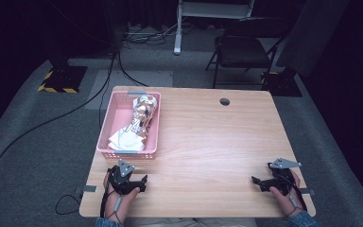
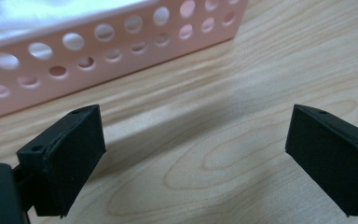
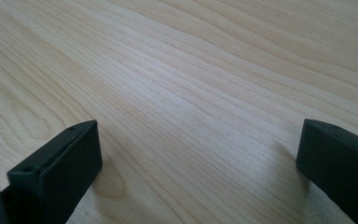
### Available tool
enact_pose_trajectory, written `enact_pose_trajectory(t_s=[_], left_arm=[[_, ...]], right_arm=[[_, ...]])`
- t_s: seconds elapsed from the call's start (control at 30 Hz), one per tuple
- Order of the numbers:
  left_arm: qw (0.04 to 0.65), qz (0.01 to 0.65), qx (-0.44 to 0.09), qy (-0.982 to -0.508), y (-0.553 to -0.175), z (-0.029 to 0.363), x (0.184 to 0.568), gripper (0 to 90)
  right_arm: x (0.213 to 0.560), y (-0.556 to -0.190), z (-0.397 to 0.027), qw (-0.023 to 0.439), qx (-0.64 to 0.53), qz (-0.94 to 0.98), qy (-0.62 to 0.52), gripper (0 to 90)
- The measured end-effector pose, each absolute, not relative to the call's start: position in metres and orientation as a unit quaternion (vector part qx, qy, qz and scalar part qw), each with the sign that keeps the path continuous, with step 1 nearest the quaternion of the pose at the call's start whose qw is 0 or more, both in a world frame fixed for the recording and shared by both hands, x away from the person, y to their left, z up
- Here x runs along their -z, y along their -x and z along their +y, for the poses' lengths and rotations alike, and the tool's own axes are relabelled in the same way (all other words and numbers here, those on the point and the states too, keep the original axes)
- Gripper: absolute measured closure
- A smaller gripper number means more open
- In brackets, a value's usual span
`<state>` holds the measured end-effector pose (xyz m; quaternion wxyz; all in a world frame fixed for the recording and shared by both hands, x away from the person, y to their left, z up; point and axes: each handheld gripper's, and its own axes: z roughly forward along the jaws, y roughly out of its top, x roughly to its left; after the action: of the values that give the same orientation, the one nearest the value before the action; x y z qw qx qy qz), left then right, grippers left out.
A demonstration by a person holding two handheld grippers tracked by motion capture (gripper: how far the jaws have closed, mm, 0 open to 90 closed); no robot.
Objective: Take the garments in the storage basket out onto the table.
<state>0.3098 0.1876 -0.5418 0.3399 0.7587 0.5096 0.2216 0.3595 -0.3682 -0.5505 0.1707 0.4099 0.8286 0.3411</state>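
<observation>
Left gripper [image 1: 143, 181] and right gripper [image 1: 256, 181]: black bodies, each topped by a grey three-cornered plate, with a thin dark cable trailing back over the hand. Jaws are black rectangular blocks with matte faces and small screw holes along the edges. Blue denim-like cuffs at both wrists.

The basket [image 1: 105, 127] sits on the table [image 1: 217, 137] just ahead of the left gripper [image 1: 139, 182], bag [image 1: 139, 116] inside. The right gripper [image 1: 257, 182] rests well apart, bare table ahead.
</observation>
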Motion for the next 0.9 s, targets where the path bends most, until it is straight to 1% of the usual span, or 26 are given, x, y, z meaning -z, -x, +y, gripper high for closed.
enact_pose_trajectory(t_s=[0.27,0.9], left_arm=[[0.366,0.51,-0.243,-0.739,-0.307,0.193,0.531,4.9],[0.416,0.504,-0.273,-0.706,-0.299,0.194,0.509,4.9]], right_arm=[[0.551,-0.359,-0.368,0.171,-0.341,0.829,-0.41,0.0],[0.551,-0.359,-0.368,0.171,-0.341,0.829,-0.41,0.0]])
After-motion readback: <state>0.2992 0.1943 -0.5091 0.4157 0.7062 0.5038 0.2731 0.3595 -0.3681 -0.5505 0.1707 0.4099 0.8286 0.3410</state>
